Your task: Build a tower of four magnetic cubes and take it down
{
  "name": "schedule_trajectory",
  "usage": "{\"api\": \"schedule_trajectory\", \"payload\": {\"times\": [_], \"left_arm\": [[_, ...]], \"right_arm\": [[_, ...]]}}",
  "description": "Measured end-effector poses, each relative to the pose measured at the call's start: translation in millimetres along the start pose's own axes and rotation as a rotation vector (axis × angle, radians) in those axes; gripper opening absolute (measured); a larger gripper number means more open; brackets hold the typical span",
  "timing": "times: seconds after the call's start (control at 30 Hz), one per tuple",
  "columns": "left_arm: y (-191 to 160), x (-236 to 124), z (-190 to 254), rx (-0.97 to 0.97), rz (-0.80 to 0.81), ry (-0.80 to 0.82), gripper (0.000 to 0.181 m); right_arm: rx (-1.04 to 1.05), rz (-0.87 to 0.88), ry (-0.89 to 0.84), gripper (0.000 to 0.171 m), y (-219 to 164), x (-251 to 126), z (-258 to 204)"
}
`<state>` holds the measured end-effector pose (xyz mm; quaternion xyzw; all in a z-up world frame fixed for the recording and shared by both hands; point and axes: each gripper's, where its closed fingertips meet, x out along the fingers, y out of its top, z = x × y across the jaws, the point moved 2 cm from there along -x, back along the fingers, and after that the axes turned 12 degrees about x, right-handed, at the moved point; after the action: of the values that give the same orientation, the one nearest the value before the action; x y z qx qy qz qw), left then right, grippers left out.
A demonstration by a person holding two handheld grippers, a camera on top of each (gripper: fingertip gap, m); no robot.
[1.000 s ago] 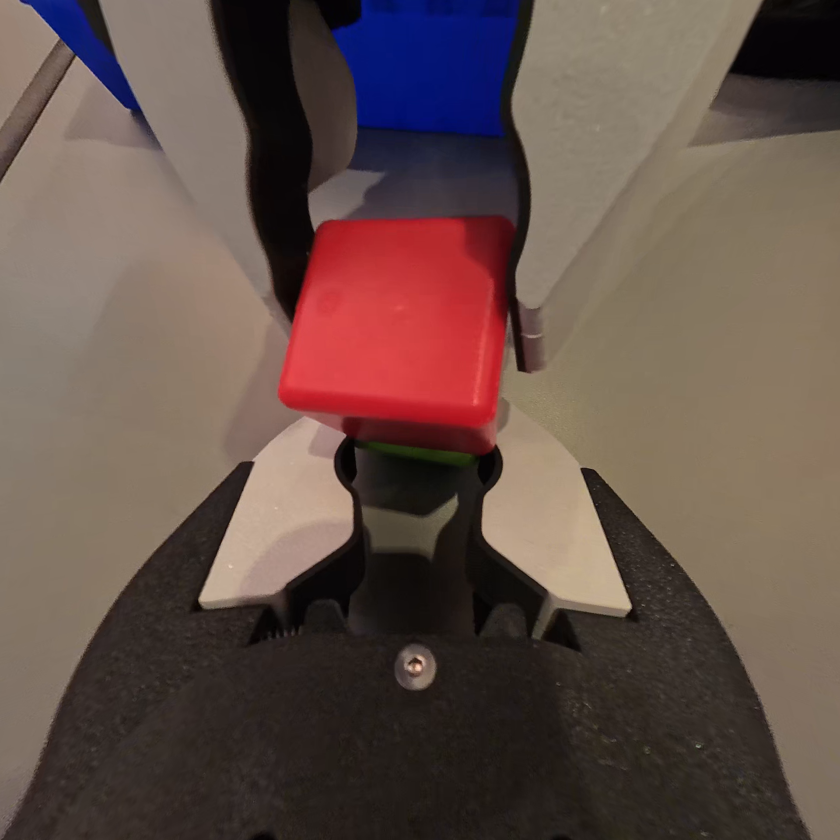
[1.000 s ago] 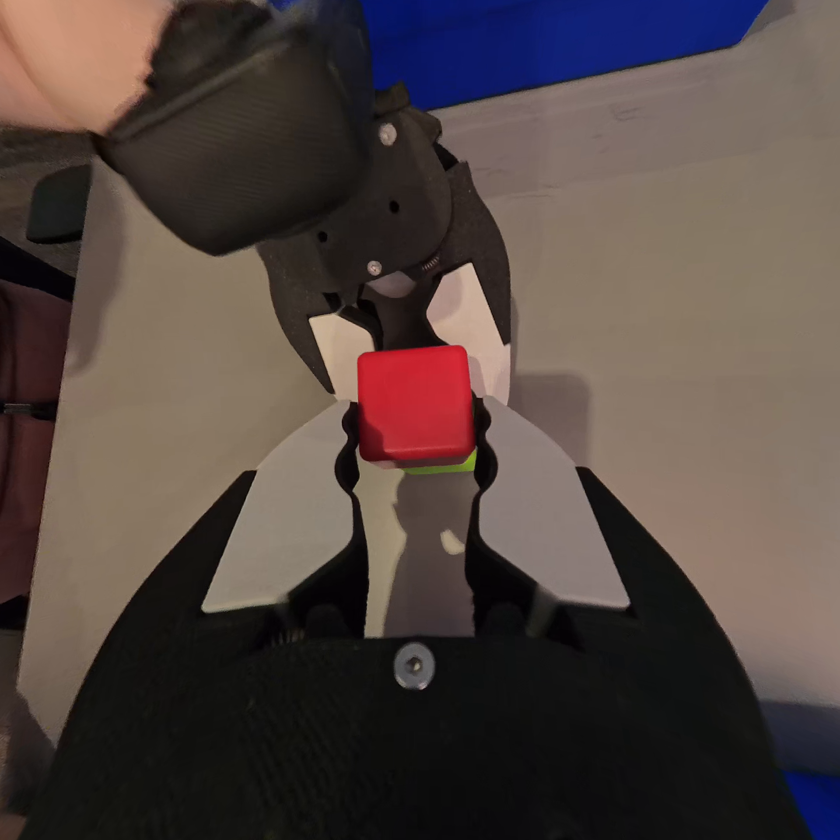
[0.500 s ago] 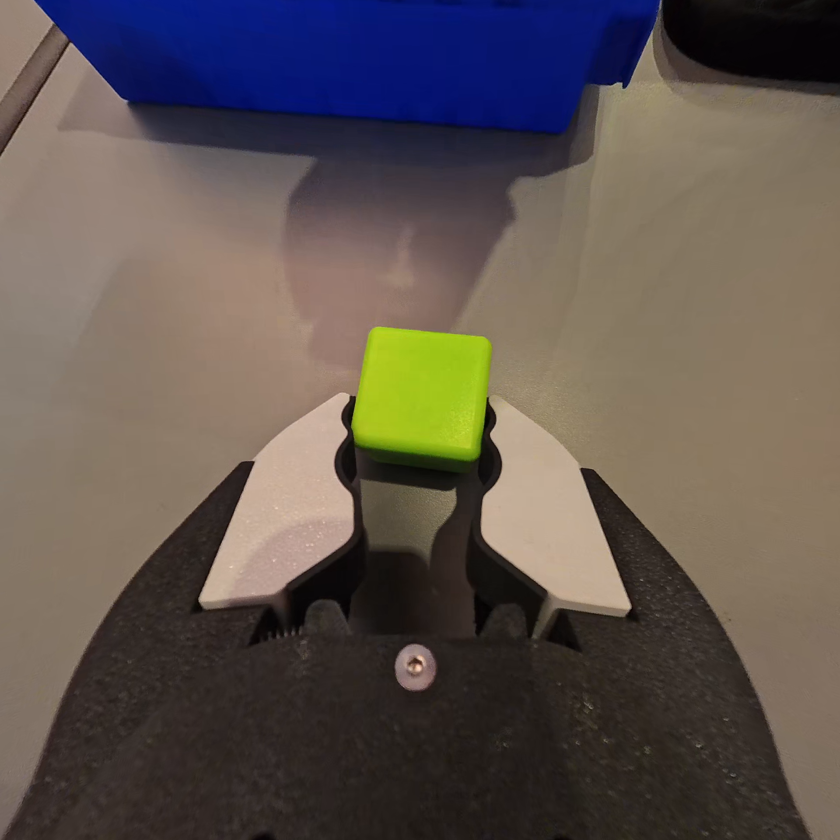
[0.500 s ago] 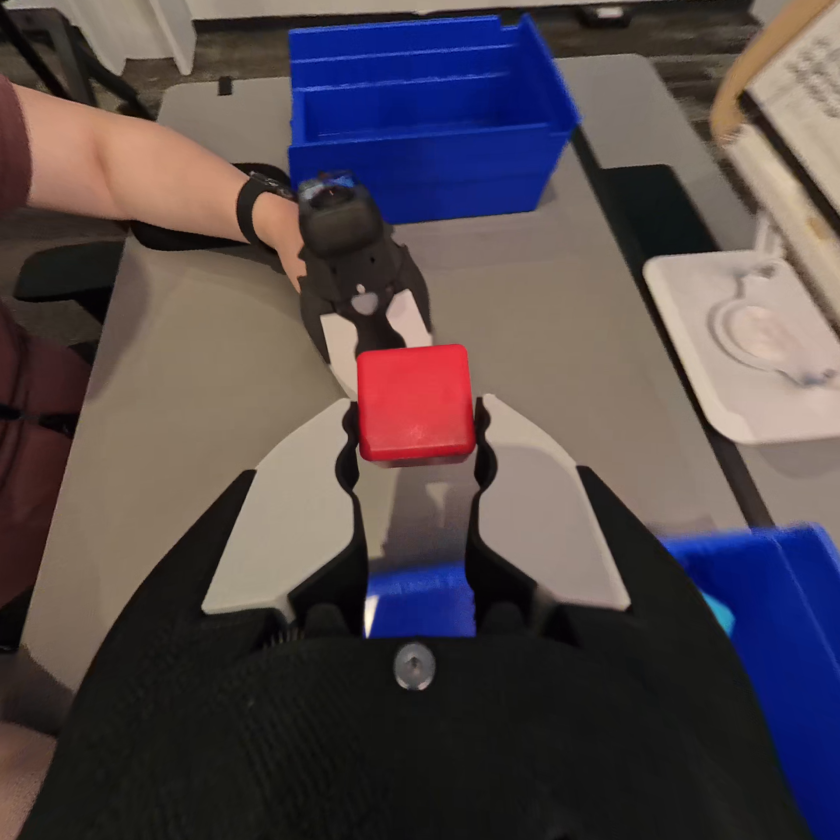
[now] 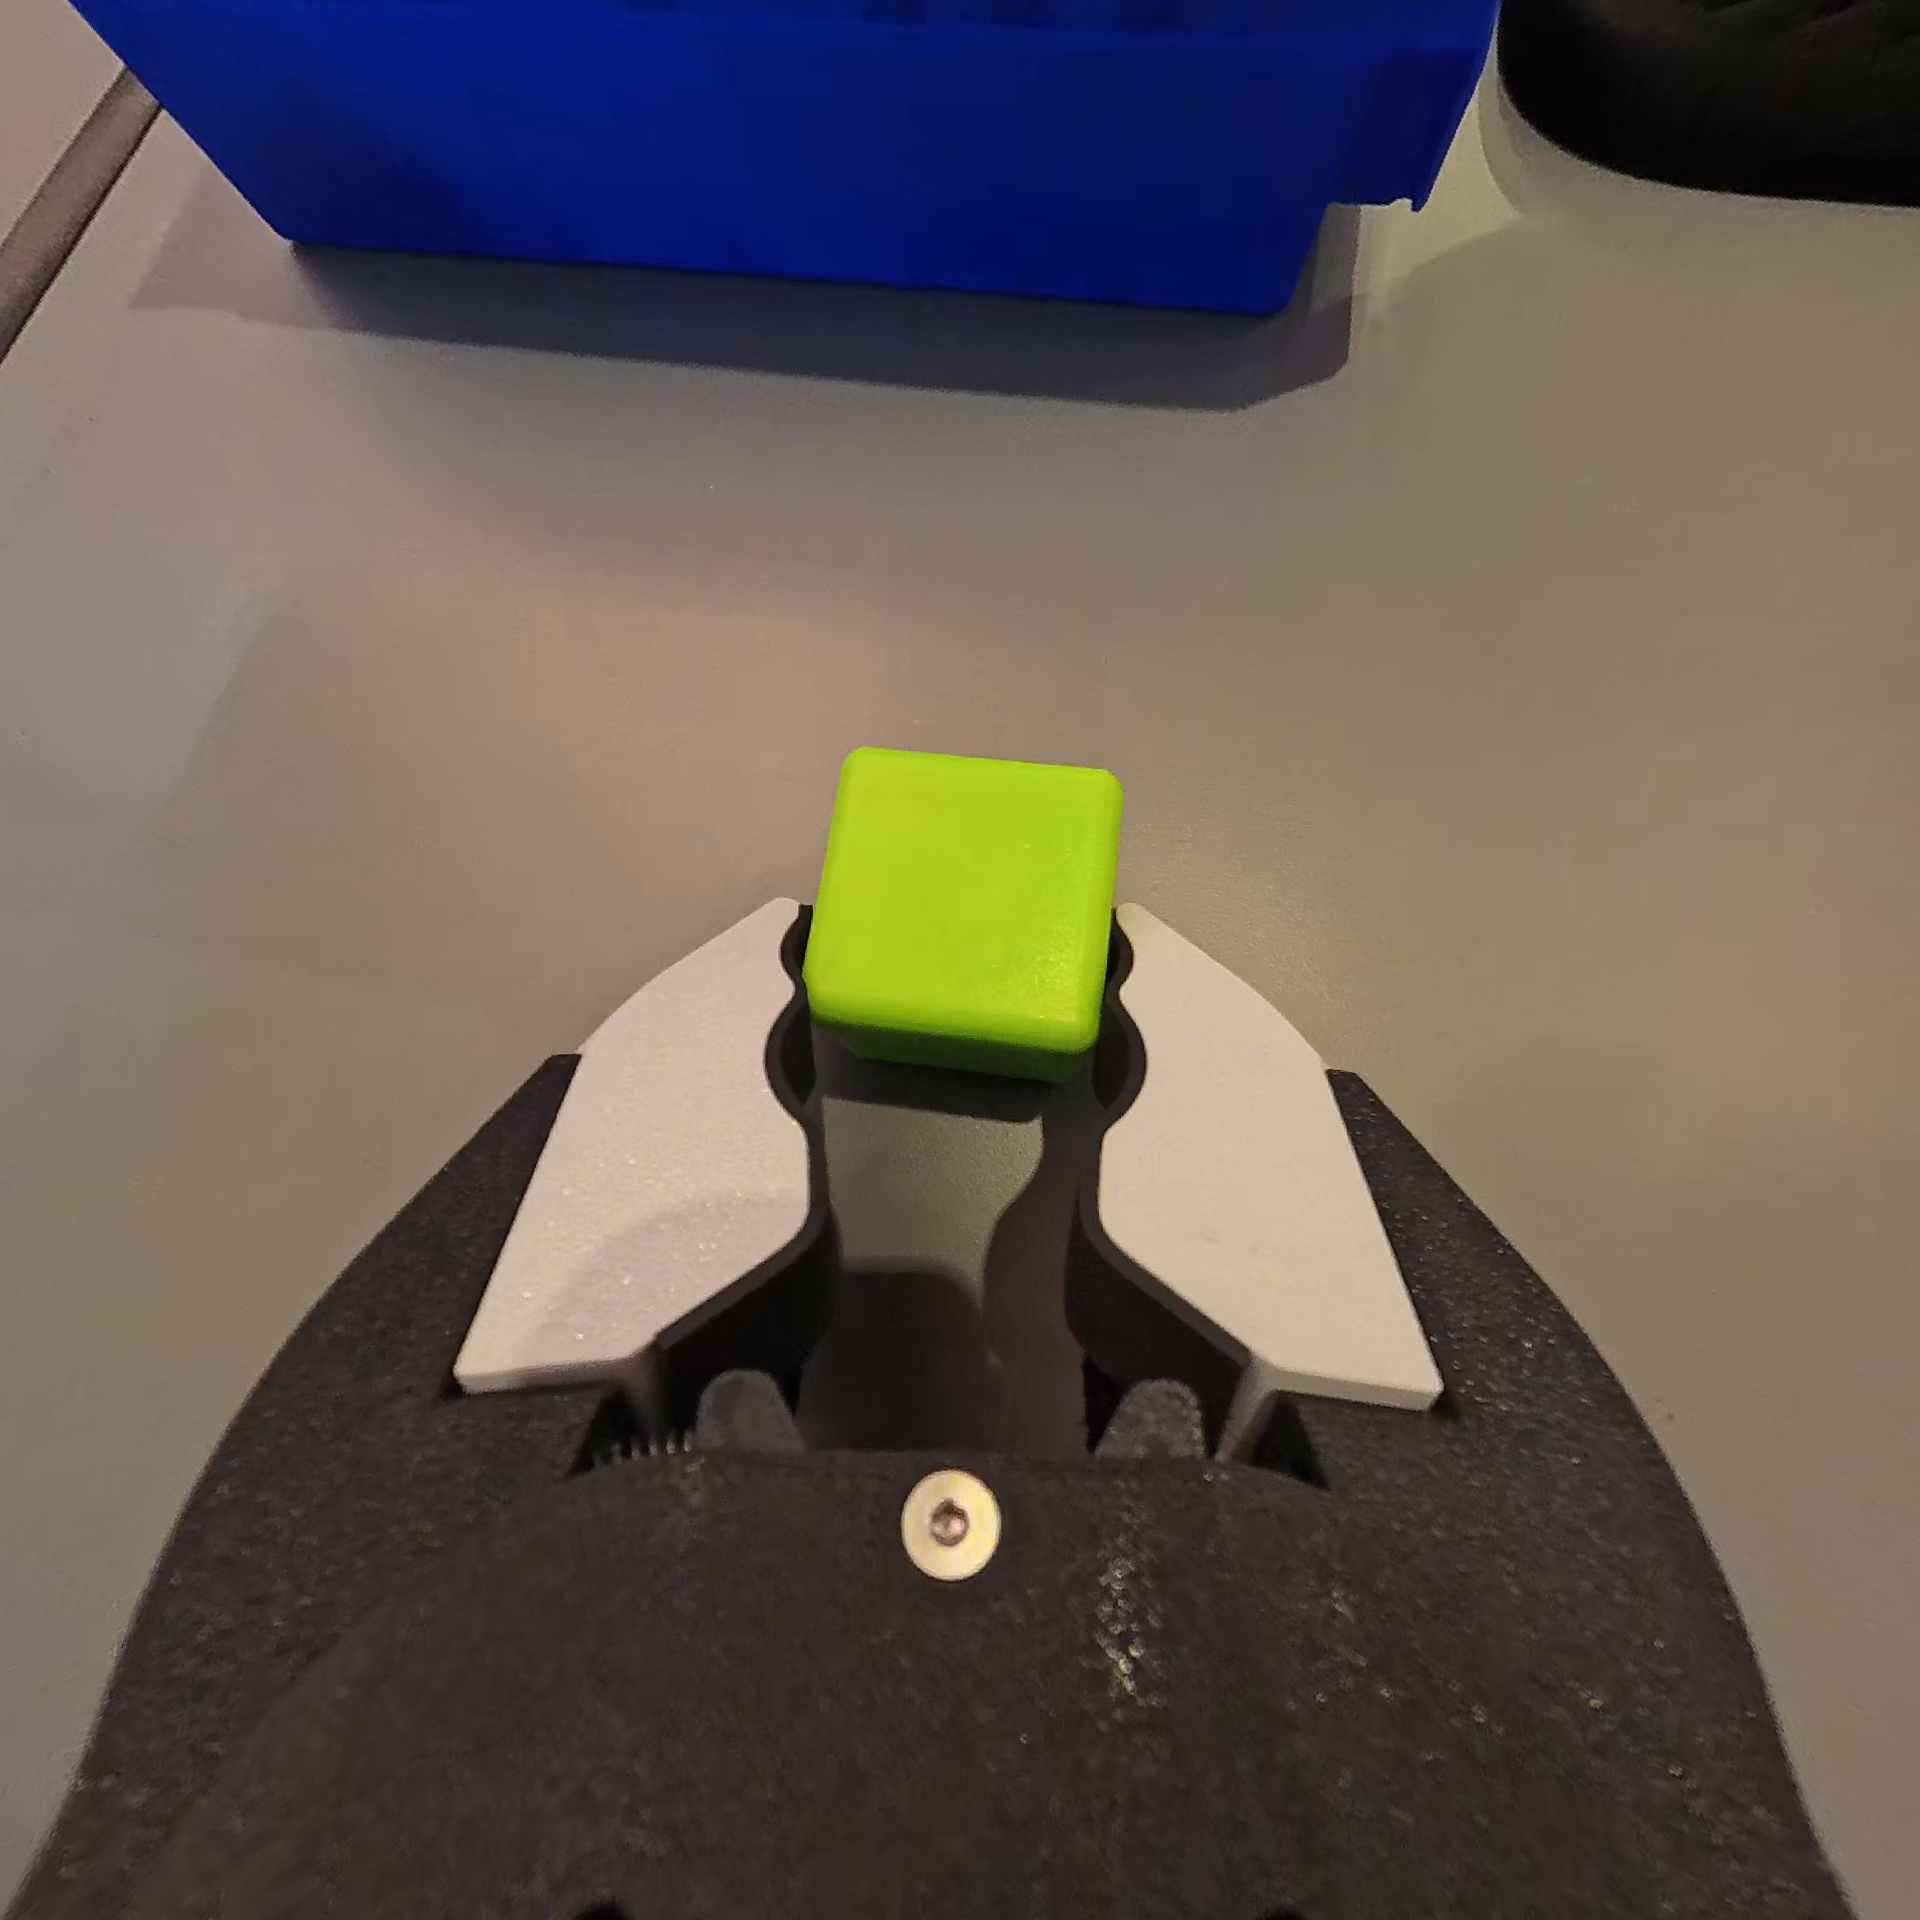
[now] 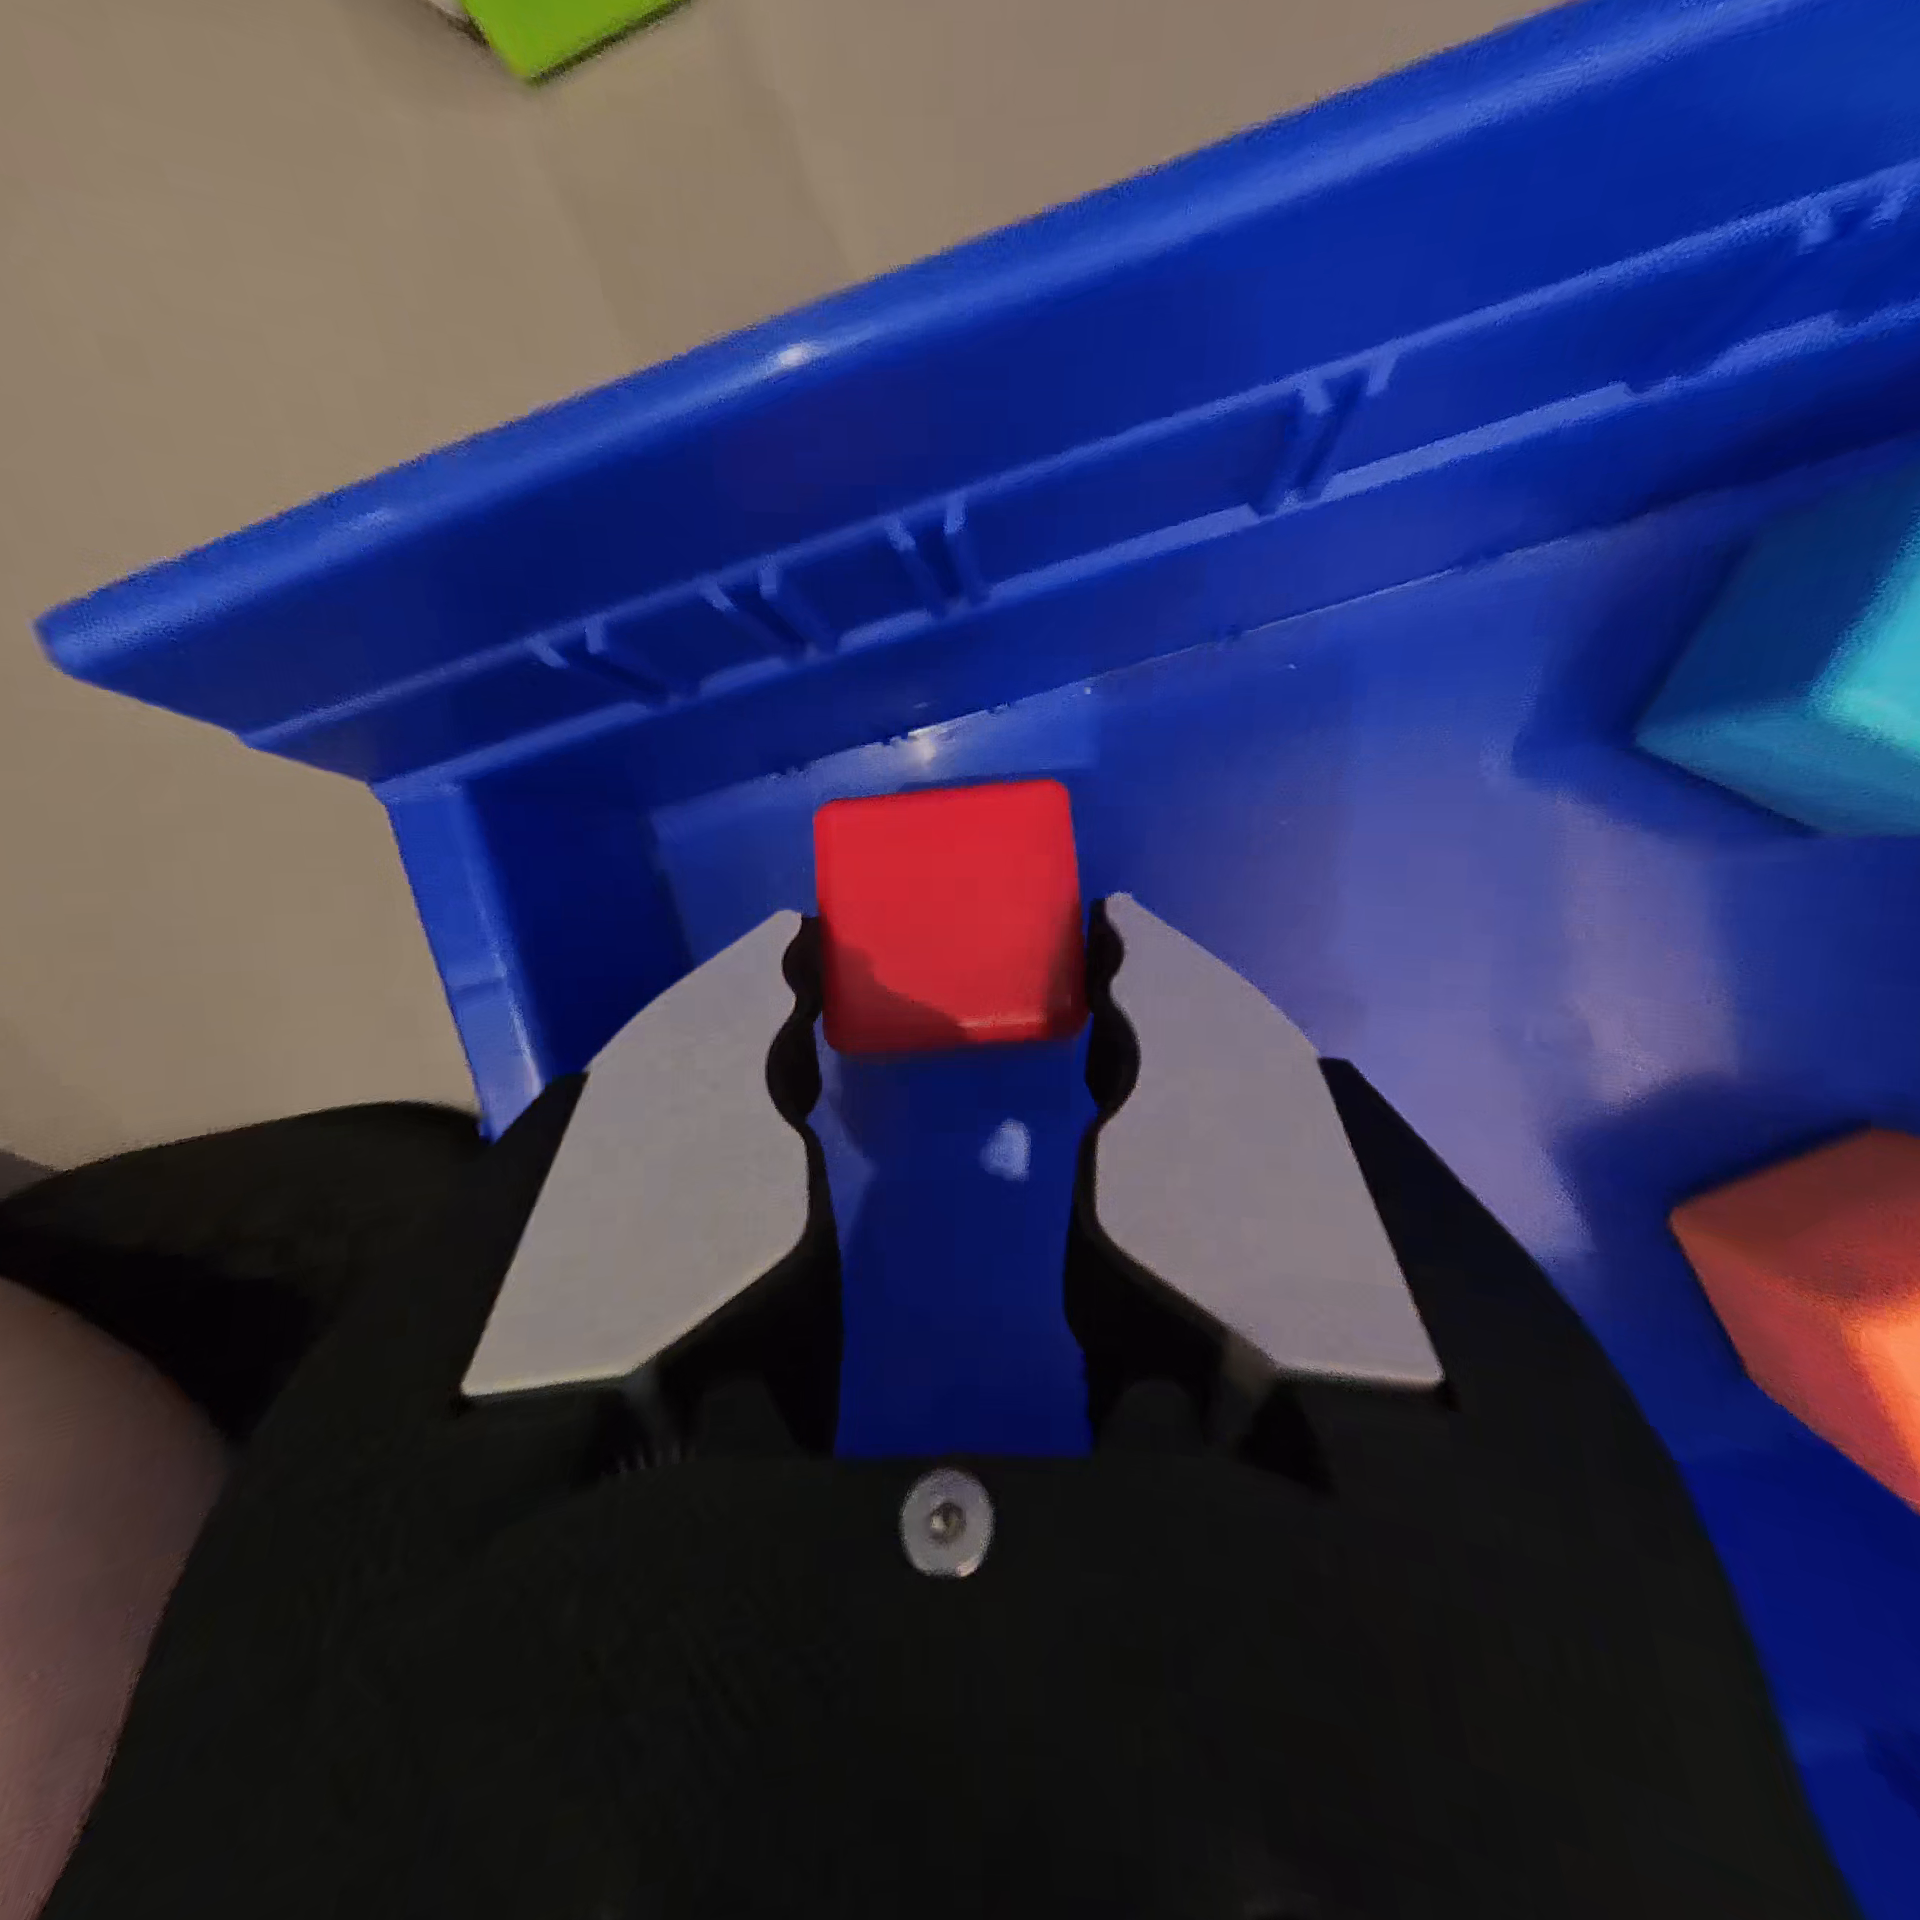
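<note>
Green cube (image 5: 961, 914) sits at the centre of your left wrist view, pinched between the pale fingers (image 5: 665, 1143) of your left gripper (image 5: 961, 940) above the grey table (image 5: 416, 675); a blue bin (image 5: 810, 156) runs along the top edge. Your right gripper (image 6: 945, 935) is closed on the red cube (image 6: 940, 914) — it hangs inside a second blue bin (image 6: 935, 468), near that bin's corner at the left of the frame. A turquoise block (image 6: 1808, 707) and an orange block (image 6: 1829, 1320) lie at the right edge, well apart from your red cube — a blurred green shape (image 6: 561, 31) shows at the top edge.
</note>
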<state>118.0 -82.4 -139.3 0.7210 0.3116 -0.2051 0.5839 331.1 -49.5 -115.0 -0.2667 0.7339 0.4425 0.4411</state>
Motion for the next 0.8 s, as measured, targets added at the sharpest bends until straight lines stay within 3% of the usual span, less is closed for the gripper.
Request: {"api": "schedule_trajectory", "payload": {"times": [0.37, 0.57, 0.67, 0.8], "left_arm": [[-1, 2, 1, -0.008, -0.003, 0.006, 0.052], [13, -7, -5, 0.003, 0.036, 0.054, 0.052], [41, -32, -21, 0.005, 0.154, 0.181, 0.052], [73, -70, -33, 0.049, 0.275, 0.349, 0.052]], "right_arm": [[0.066, 0.013, 0.076, 0.055, 0, 1, -10], [0.191, 0.148, -0.046, 0.054, 6, -49, -1], [0.288, 0.385, -0.045, 0.052, 46, -98, -18], [0.372, 0.692, 0.142, 0.049, 122, -137, -69]]}}
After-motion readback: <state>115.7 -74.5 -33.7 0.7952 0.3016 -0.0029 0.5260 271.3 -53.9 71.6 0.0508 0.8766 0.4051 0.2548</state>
